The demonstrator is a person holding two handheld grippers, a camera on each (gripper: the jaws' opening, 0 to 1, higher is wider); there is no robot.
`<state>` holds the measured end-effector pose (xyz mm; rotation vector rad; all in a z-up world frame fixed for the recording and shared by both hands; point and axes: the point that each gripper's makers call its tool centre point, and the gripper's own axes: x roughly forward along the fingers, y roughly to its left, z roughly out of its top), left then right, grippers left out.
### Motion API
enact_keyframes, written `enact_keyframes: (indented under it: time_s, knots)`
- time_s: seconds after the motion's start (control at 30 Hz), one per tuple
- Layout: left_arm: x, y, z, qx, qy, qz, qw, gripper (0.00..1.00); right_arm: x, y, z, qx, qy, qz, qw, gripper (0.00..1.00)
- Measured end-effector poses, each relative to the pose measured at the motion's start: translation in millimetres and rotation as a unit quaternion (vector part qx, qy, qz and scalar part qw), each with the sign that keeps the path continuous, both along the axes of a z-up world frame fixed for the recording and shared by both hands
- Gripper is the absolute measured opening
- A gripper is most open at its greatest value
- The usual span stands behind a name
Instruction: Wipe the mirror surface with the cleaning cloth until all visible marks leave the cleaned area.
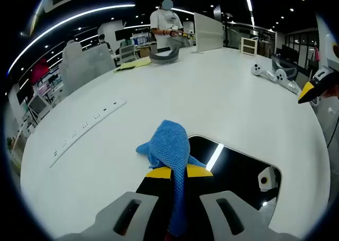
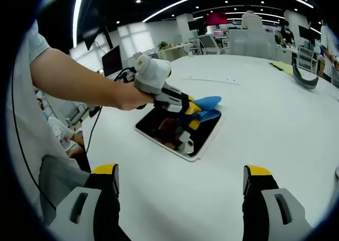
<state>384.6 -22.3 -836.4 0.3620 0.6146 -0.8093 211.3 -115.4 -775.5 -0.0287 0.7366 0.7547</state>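
Left gripper (image 2: 197, 114) jaws clamp a blue cloth (image 1: 168, 145) above a dark mirror (image 2: 177, 127) lying flat on the white surface (image 1: 212, 92). Right gripper (image 2: 180, 185) jaws spread wide, holding nothing.

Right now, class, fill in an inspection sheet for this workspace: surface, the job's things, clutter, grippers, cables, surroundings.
Surface: large white table, mostly bare.
Job's things: dark mirror lying flat on the table; blue cloth bunched at the mirror's edge.
Clutter: white controllers, a grey curved item and yellow sheets at the far side of the table.
Grippers: left gripper shut on the cloth, over the mirror; right gripper open, holding nothing, back from the mirror.
Cables: a black cable hangs below the person's forearm.
Surroundings: open office with desks, monitors and ceiling lights; another person stands at the far side of the table.
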Motion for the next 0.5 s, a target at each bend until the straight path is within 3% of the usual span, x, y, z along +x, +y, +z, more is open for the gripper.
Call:
enact_keyframes:
  time_s: [0.5]
  knots:
    - [1.8,0.6,-0.4,0.002,-0.002,-0.002,1.0000,0.04,0.8,-0.1,1.3,0.000,0.003,-0.003,1.0000,0.96]
